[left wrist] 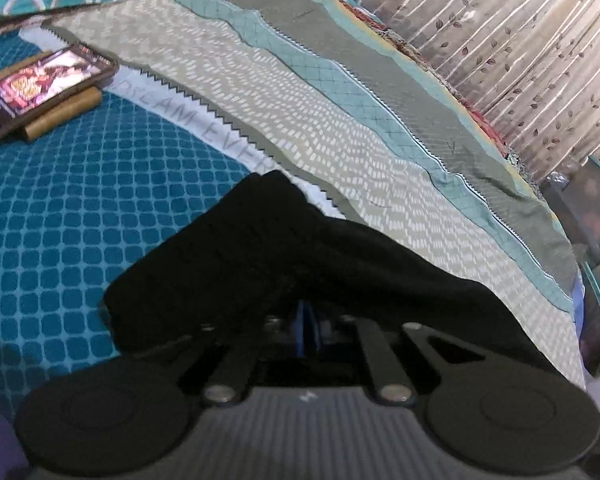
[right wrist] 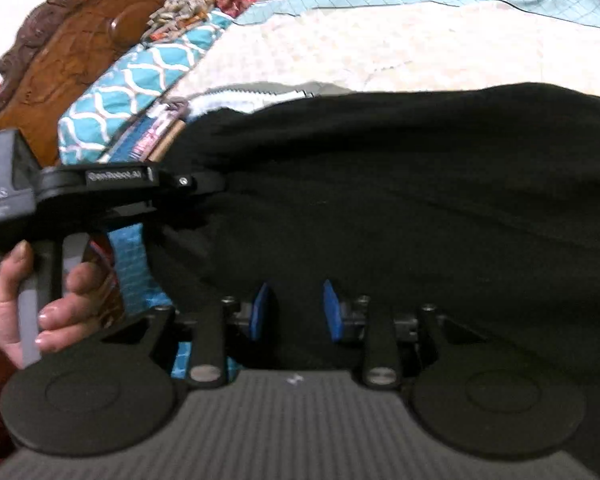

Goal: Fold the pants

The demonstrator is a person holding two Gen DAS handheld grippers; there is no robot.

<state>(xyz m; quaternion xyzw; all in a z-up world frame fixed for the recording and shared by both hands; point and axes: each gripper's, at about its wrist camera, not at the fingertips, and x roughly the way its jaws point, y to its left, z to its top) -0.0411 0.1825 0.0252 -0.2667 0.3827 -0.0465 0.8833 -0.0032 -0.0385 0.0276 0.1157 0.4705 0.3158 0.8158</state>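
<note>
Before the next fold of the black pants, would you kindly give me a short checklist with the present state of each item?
1. Left gripper clamped on the black pants: ok, its jaws stand together with cloth draped over them.
2. Right gripper gripping cloth: not ok, its jaws stand apart.
3. Pants lying flat: not ok, bunched and lifted.
4. Phone clear of the pants: ok, it lies apart on the teal bedspread.
5. Pant legs aligned: cannot tell.
</note>
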